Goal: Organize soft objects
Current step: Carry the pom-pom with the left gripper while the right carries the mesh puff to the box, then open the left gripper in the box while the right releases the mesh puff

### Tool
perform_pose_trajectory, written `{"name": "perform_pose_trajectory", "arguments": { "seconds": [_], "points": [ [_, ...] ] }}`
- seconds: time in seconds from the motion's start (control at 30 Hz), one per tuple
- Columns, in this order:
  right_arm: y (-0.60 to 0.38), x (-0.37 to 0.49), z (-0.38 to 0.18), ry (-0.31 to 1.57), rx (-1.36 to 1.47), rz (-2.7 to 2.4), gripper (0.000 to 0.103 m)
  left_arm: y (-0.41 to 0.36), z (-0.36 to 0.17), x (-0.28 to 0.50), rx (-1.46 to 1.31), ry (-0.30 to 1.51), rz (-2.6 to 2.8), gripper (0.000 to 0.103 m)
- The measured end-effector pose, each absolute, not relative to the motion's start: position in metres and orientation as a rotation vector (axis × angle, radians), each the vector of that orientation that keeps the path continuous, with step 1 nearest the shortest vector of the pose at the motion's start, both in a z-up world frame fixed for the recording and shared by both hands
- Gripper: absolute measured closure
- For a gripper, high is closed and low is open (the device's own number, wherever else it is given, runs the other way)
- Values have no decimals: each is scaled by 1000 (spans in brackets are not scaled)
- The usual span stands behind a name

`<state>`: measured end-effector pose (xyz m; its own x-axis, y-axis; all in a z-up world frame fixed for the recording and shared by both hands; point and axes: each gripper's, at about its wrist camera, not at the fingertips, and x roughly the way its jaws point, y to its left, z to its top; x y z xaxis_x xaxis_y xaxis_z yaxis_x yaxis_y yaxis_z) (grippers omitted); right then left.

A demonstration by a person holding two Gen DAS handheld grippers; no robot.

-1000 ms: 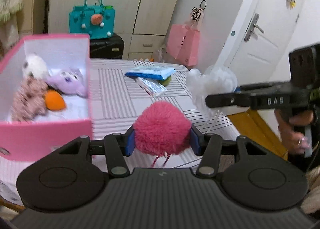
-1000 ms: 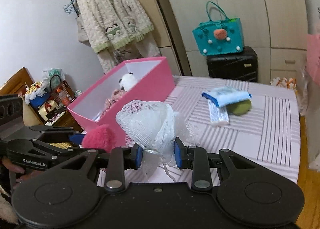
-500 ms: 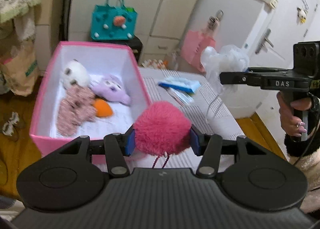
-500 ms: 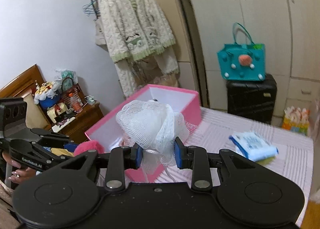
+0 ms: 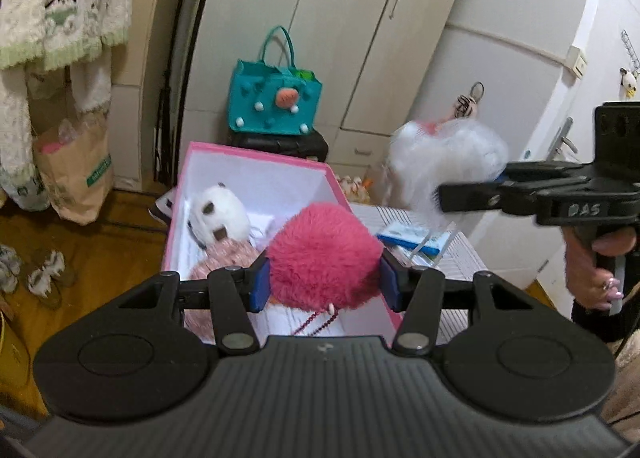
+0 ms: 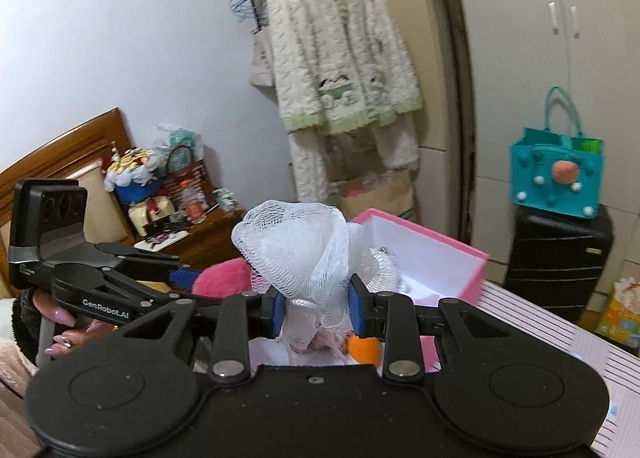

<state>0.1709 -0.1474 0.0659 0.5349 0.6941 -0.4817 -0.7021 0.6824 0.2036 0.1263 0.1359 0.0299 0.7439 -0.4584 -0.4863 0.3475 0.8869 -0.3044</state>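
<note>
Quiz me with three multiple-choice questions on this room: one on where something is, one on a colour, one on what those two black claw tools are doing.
1. Where is the white panda plush toy?
A. on the striped table
B. inside the pink cardboard box
C. in the teal felt tote bag

2. What colour is the fluffy pom-pom in the left gripper?
A. pink
B. green
C. yellow

3. What is the state of the right gripper?
A. open, with nothing in it
B. lying on the table
C. shut on the white mesh bath sponge

Answers: 1 B, it lies between the box's walls; 2 A, the left wrist view shows it; 3 C, both pads pinch the mesh.
</note>
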Motion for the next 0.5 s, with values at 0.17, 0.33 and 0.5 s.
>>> {"name": "perform_pose_trajectory", "arguments": {
  "seconds": [0.17, 0.33, 0.5],
  "points": [
    [-122, 200, 45, 624, -24, 887, 67, 140, 36, 139, -178, 532, -402, 51],
    [-100, 231, 10, 738, -58, 921, 67, 143, 31, 151, -163, 524, -359, 51],
    [-73, 245, -20, 843, -143, 969, 66, 141, 23, 165, -164, 536, -352, 51]
  ]
}}
